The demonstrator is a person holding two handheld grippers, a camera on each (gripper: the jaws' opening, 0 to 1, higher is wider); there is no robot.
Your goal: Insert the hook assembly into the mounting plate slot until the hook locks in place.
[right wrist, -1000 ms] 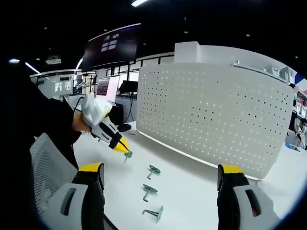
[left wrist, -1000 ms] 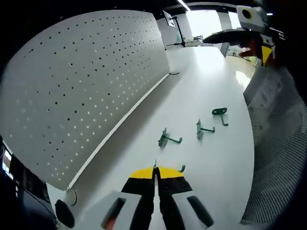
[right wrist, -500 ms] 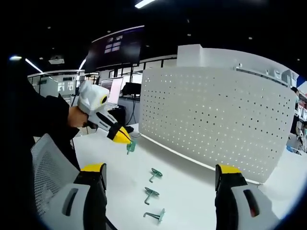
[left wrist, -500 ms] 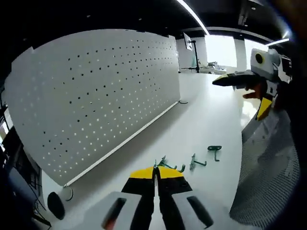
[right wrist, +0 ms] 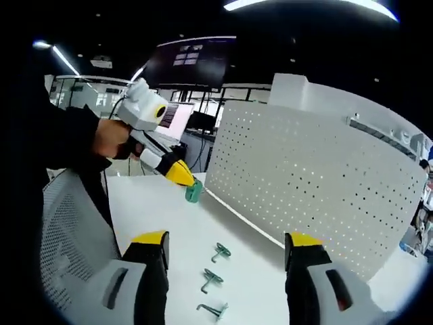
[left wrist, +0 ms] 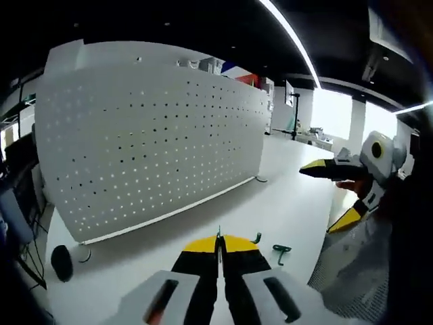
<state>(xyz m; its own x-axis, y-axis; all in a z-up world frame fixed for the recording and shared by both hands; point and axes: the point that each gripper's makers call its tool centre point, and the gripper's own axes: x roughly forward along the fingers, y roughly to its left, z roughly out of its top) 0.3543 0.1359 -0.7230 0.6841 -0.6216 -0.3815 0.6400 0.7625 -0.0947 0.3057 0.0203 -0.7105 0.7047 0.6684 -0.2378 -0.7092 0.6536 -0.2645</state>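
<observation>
My left gripper is shut on a green hook, whose curved end pokes out to the right of the yellow jaw tips. In the right gripper view a hand holds the left gripper in the air, with the green hook hanging from its tip in front of the pegboard's left end. The white perforated mounting plate stands upright on the white table; it also appears in the right gripper view as the mounting plate. My right gripper is open with nothing in it; the right gripper hovers right.
Three spare green hooks lie in a row on the table below my right jaws. One spare hook lies just beyond my left jaws. A grey mesh chair back stands at the table's near edge.
The left gripper has risen off the table with the hook, up to the height of the mounting plate's lower part. Both views have tilted upward, so the spare hooks sit lower.
</observation>
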